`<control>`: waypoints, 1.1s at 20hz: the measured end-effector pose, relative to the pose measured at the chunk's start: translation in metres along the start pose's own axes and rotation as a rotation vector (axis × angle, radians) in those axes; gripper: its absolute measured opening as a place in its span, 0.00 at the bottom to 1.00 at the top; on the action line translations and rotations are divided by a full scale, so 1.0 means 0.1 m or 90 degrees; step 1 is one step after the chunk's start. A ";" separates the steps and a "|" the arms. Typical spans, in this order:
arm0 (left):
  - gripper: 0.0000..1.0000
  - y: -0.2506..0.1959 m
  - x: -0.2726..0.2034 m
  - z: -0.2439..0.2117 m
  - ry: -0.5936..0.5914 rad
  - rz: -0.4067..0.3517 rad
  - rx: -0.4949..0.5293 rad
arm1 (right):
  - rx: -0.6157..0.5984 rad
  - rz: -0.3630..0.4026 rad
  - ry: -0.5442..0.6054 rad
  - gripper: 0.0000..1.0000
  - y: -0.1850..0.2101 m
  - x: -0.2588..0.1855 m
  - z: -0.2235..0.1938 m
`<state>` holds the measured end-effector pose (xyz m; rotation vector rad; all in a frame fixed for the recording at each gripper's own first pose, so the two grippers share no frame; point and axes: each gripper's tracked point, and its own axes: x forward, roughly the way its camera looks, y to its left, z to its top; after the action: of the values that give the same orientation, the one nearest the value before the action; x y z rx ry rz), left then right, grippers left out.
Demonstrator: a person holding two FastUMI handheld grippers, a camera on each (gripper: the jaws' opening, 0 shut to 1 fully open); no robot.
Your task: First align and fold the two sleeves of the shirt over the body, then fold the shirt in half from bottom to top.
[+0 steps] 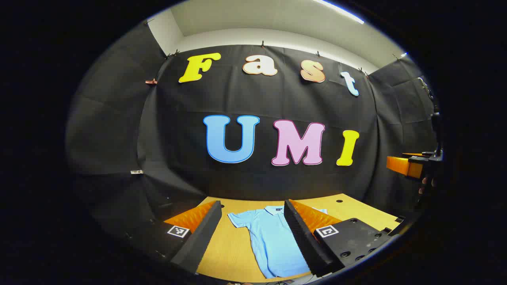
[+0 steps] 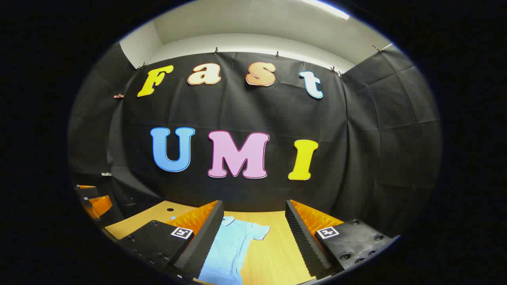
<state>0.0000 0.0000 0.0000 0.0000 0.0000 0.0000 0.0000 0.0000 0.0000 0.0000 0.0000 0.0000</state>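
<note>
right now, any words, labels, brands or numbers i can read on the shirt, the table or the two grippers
Shirt: no print, logo or tag that can be read.
Table: no text.
Left gripper: square coded markers, a pattern, not words or numbers.
Right gripper: the same kind of square markers, nothing to read.
So there is no readable text on any of them.

In the left gripper view, the left gripper's (image 1: 249,233) own right-hand finger covers one sleeve and one side of the light blue shirt (image 1: 273,241); its hem runs off the bottom edge. In the right gripper view, the right gripper's (image 2: 251,237) left-hand finger hides the shirt's other half. The table's (image 2: 273,253) near edge is cut off below.
</note>
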 end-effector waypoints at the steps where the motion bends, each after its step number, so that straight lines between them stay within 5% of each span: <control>1: 1.00 -0.03 0.06 0.00 0.003 -0.005 0.005 | 0.002 -0.002 0.006 0.97 -0.02 0.02 -0.05; 22: 1.00 -0.37 0.69 -0.21 0.048 0.001 0.030 | 0.034 0.002 0.092 0.97 -0.27 0.73 -0.64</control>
<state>0.0693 -0.0367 -0.0209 0.0466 0.0749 0.0016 0.0731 -0.0266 -0.0641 0.0527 0.1445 0.0036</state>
